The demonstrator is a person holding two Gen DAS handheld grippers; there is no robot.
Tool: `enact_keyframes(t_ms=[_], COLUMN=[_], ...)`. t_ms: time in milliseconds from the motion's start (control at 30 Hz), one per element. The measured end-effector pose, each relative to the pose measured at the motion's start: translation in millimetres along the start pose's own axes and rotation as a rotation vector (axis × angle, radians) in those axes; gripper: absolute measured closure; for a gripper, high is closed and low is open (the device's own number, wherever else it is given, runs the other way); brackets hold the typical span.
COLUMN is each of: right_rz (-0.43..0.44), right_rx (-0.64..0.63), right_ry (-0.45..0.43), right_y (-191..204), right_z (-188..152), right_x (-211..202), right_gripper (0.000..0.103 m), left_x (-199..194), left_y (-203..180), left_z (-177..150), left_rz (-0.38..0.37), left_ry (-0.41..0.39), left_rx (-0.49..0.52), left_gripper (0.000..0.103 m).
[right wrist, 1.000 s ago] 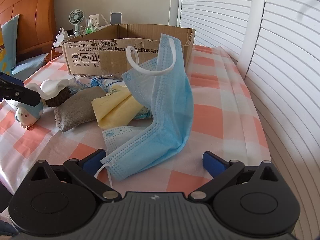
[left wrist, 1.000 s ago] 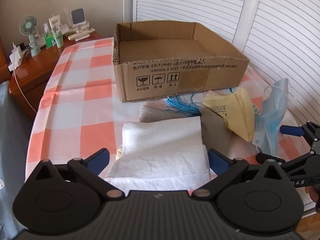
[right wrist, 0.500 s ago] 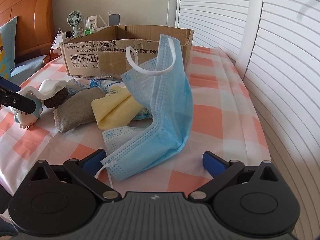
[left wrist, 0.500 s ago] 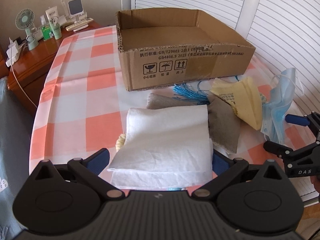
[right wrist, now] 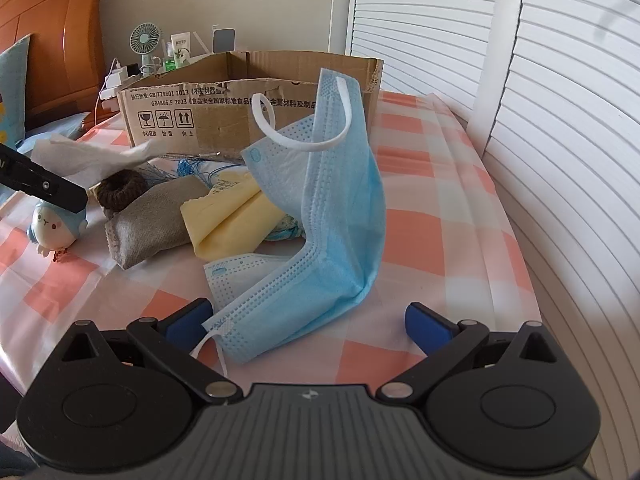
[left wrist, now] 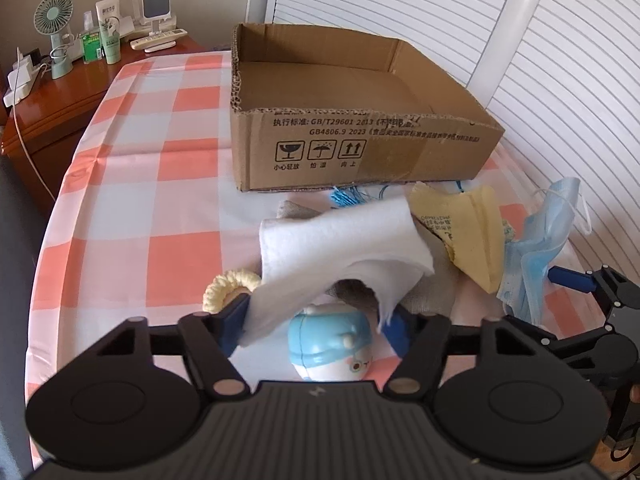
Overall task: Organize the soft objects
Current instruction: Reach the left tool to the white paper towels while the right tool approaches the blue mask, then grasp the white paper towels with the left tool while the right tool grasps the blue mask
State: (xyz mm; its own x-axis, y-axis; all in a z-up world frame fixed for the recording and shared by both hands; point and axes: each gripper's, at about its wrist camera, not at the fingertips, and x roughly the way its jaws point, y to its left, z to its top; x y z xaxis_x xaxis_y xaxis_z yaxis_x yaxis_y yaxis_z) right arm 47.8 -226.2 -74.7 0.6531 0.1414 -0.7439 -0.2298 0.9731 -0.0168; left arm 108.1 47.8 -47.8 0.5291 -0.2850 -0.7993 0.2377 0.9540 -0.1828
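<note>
Our left gripper (left wrist: 318, 322) has just been closing its jaws, and they now clench the near edge of the white cloth (left wrist: 340, 244), bunching it up off the checked tablecloth (left wrist: 132, 216). Under the lifted cloth sit a small blue-and-white toy figure (left wrist: 330, 346), a cream scrunchie (left wrist: 230, 282) just beside the left finger, and a grey pouch (left wrist: 430, 292).

Our right gripper (right wrist: 306, 320) stands released — jaws wide apart. A blue face mask (right wrist: 332, 208) lies between them, its near end beside the left finger; we cannot tell whether it touches the pad.

The remaining soft items — a yellow cloth (right wrist: 232, 216), a brown hair tie (right wrist: 122, 192) and blue thread (left wrist: 352, 196) — lie in front of the open cardboard box (left wrist: 360, 132), which stands upright on the tablecloth.
</note>
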Motion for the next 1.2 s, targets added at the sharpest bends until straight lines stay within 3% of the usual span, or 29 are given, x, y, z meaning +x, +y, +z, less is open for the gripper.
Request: enact_keyframes(t_ms=[167,400,500,700,767,833,967,1033,1200], right_rz=[0.003,0.001,0.004,0.004,0.004,0.005,0.009,0.013,0.014], right_rx=[-0.002,-0.001,-0.002,-0.001,-0.002,-0.003,-0.011,-0.014,-0.034], right_ry=[0.001,0.004,0.004,0.005,0.004,0.005,0.011,0.014,0.018], right_y=[0,1,0,0,0,0,1,1,1], right_z=[-1,-1,-1,-2,-2,-2,-2,-1,1], right_x=[-1,-2,-2,-3,-3,-3,-4,-4,-6], right_gripper=[0.000,0.000,0.000,0.000,0.000,0.000,0.000,0.000,0.000], left_x=[4,5,4,6,10,16,19,18,14], left_y=[-3,-23,-37,-65,-73,-78,-79,-78,-71], left_z=[2,12,14,10,8,7,5,4,3], left_rz=[0.002,0.062,0.154,0.226,0.241,0.242,0.220,0.205,0.193], left_ry=[-0.005,-0.049,-0.094,-0.167,-0.176,-0.175,-0.172,-0.172,-0.171], left_rx=[-0.009,0.097,0.194,0.381,0.426,0.452,0.447,0.440,0.414], left_gripper=[0.050,0.042,0.031,0.032,0.038,0.055,0.071,0.088,0.098])
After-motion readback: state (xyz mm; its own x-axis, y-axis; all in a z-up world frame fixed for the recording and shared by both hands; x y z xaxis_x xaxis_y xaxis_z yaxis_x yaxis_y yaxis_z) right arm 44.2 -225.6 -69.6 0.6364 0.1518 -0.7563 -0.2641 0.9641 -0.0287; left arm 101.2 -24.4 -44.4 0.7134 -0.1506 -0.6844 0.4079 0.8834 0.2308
